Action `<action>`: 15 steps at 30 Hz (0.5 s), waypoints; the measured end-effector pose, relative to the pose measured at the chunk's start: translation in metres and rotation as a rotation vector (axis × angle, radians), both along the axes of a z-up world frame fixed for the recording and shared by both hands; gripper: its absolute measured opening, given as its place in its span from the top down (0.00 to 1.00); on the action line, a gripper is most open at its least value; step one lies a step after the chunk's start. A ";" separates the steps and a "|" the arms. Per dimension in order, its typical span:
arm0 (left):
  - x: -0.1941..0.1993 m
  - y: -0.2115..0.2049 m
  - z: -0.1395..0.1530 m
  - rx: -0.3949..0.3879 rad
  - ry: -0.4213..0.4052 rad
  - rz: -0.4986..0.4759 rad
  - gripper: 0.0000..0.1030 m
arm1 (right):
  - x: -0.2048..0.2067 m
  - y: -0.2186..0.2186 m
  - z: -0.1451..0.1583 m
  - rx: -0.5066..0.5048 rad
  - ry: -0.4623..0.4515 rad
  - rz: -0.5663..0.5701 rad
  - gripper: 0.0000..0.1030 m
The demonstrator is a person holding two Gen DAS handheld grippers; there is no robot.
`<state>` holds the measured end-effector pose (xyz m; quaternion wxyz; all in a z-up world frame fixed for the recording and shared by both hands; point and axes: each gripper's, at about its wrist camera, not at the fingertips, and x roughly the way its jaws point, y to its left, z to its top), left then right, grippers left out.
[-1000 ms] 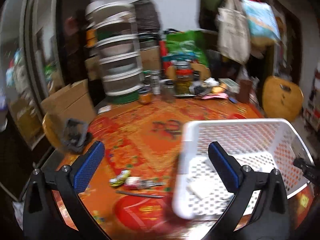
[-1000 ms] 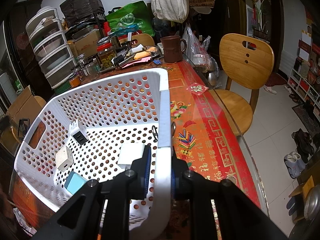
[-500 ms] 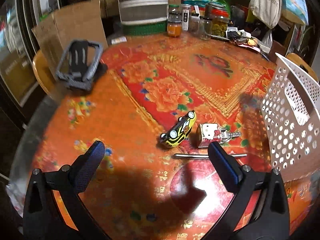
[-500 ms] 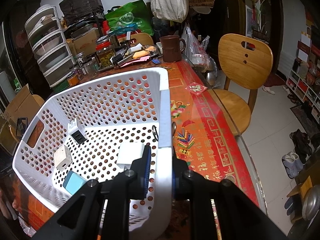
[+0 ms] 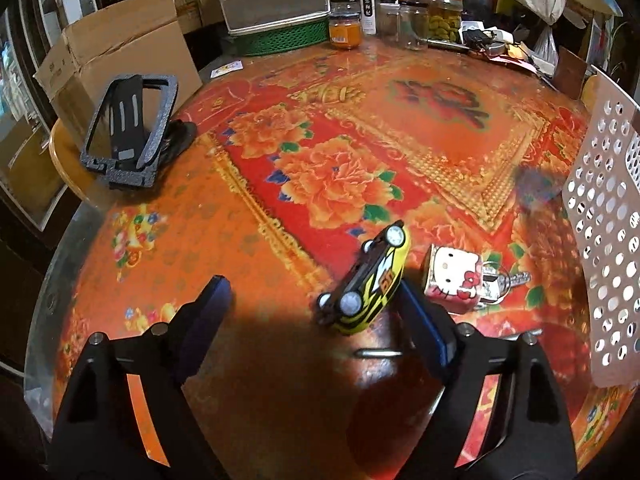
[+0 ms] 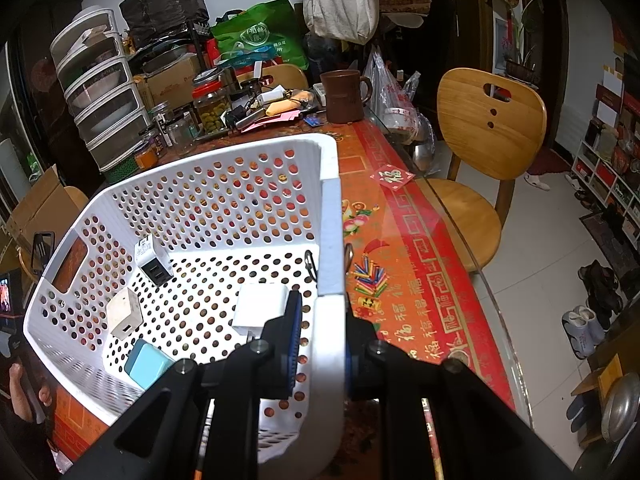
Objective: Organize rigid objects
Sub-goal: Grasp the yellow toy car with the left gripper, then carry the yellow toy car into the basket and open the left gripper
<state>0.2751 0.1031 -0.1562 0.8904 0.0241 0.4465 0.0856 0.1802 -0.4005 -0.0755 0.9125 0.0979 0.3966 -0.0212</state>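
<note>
Four chargers lie in my basket, pinched by right fingers; left fingers closing around car; keychain remains.

A lived-in home dining room; cluttered table, wooden chair, shoes.

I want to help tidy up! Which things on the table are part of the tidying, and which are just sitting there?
Part of the tidying:
- toy car, between the closing left claw
- cat keychain
- white basket, pinched by the right claw
- chargers inside it

Just sitting there:
- jars
- brown mug
- cardboard box
- wooden chair
</note>
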 end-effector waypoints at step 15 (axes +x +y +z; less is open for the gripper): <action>-0.024 -0.005 0.022 0.091 -0.150 0.042 0.81 | 0.003 0.001 0.000 -0.022 0.002 -0.003 0.84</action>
